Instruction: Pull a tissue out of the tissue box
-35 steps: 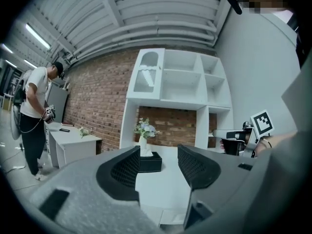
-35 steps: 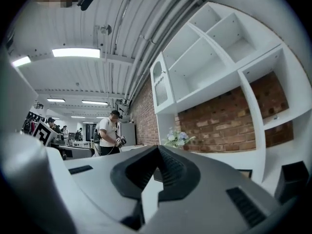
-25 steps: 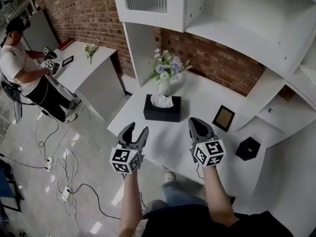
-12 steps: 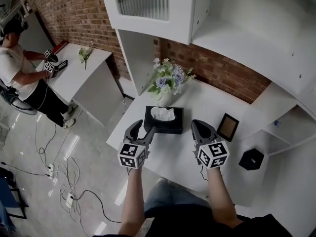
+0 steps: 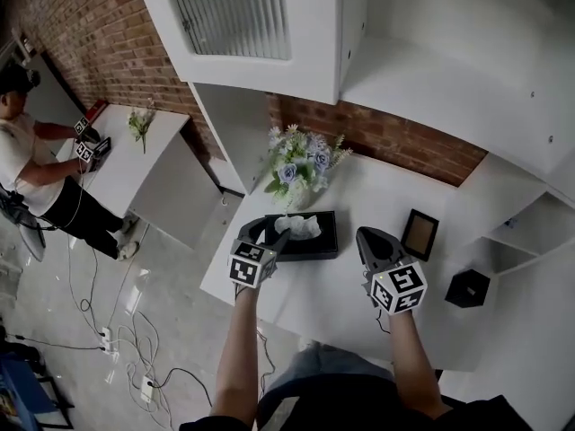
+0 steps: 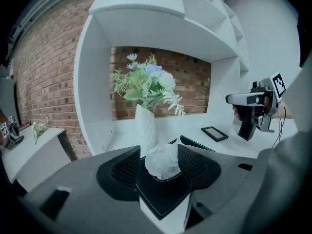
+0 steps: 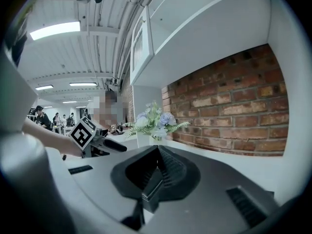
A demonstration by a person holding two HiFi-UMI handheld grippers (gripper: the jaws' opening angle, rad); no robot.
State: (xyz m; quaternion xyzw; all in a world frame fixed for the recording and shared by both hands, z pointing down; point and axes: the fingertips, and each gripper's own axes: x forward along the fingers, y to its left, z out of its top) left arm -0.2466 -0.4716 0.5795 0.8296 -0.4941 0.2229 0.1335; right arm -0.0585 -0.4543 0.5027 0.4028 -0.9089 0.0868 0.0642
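On white desk point(image 5: 314, 287): tissue box point(image 5: 322, 239) lengthwise left-right, tissue point(image 5: 297, 227) upright.

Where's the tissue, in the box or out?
In: the tissue pokes up from the box slot, between the left gripper's spread jaws.

The tissue box point(image 5: 319, 241) is black with pale stitching along its edges, and the tissue point(image 5: 297, 226) in it is white. The vase point(image 5: 290, 199) is white, its flowers point(image 5: 302, 158) pale blue, lavender and white among green leaves. The desk point(image 5: 328, 287) is white, the brick wall point(image 5: 386, 131) red-brown. The left gripper point(image 5: 268, 233) and right gripper point(image 5: 365, 234) have black jaws and cubes with black-and-white square markers.
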